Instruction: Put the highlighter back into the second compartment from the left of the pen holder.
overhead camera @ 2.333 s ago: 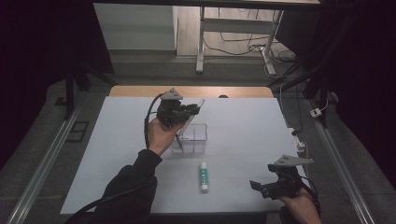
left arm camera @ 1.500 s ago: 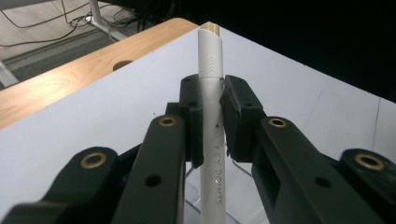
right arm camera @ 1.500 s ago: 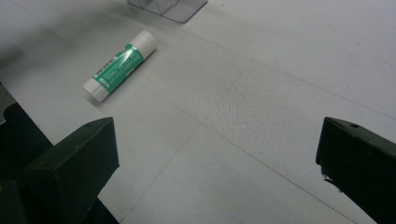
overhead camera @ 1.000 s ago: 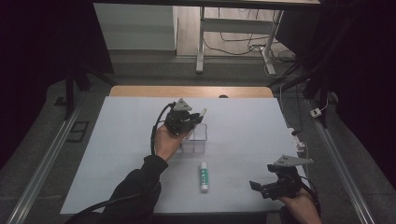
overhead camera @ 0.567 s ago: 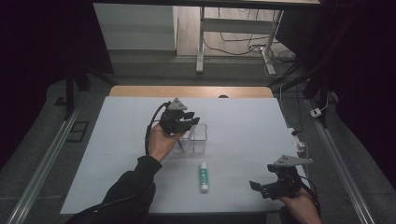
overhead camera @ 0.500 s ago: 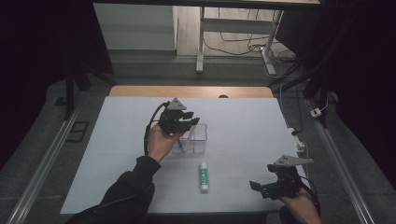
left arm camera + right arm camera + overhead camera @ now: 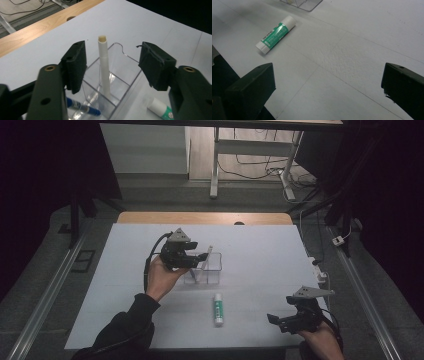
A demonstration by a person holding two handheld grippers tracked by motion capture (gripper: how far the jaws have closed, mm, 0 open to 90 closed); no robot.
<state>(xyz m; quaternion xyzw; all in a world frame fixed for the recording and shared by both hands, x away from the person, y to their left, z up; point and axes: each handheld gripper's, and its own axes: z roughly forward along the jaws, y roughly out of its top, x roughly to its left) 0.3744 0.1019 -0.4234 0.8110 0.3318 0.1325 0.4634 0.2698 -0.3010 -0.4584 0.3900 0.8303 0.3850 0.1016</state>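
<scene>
Left gripper [image 7: 112, 67] at centre-left of high view, jaws just opening, apart from white pen [image 7: 104, 67] standing upright in clear organizer [image 7: 125, 58]. Advice: pull back straight, not brushing pen. Glue stick [image 7: 218, 309] lies lower centre. Right gripper [image 7: 280, 319] lower right, jaws wide, holding nothing. White table [image 7: 260, 245], dark room around.

Clear plastic divided organiser [image 7: 212, 270]: mid-table | white pen [image 7: 104, 67]: upright inside organiser | blue pen [image 7: 82, 108]: lying inside | green-labelled white glue stick [image 7: 218, 309]: on table before organiser.
</scene>
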